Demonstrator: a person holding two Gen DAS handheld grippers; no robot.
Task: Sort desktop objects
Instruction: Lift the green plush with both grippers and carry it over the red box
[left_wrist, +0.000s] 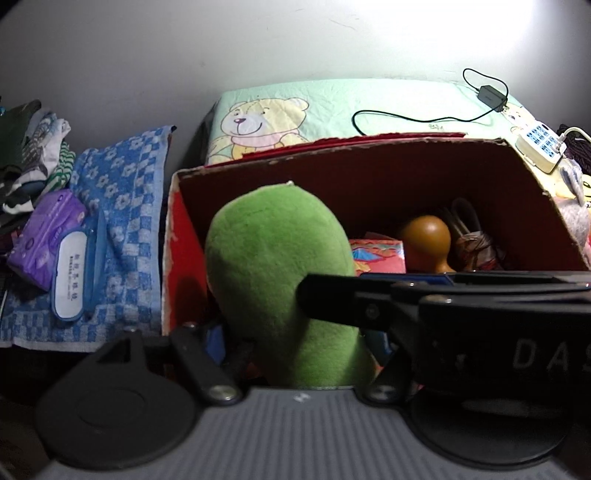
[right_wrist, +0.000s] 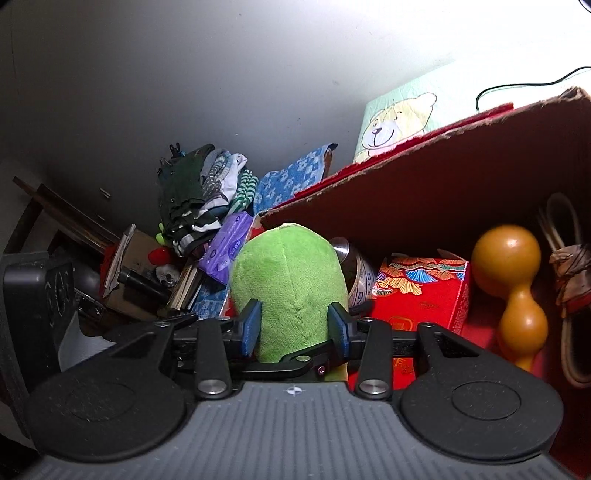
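Hiding left claw (left_wrist: 295, 343): green plush (left_wrist: 277, 266)

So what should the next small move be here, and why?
Probably lower the green plush toy a little into the cardboard box, then open the right gripper. Its blue pads press the toy's sides, and the toy hangs at the box's left end, while the red packet and wooden gourd lie further right.

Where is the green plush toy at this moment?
In the right wrist view, the green plush toy sits centre frame, pinched by the right gripper at the left end of the cardboard box, left of the red packet.
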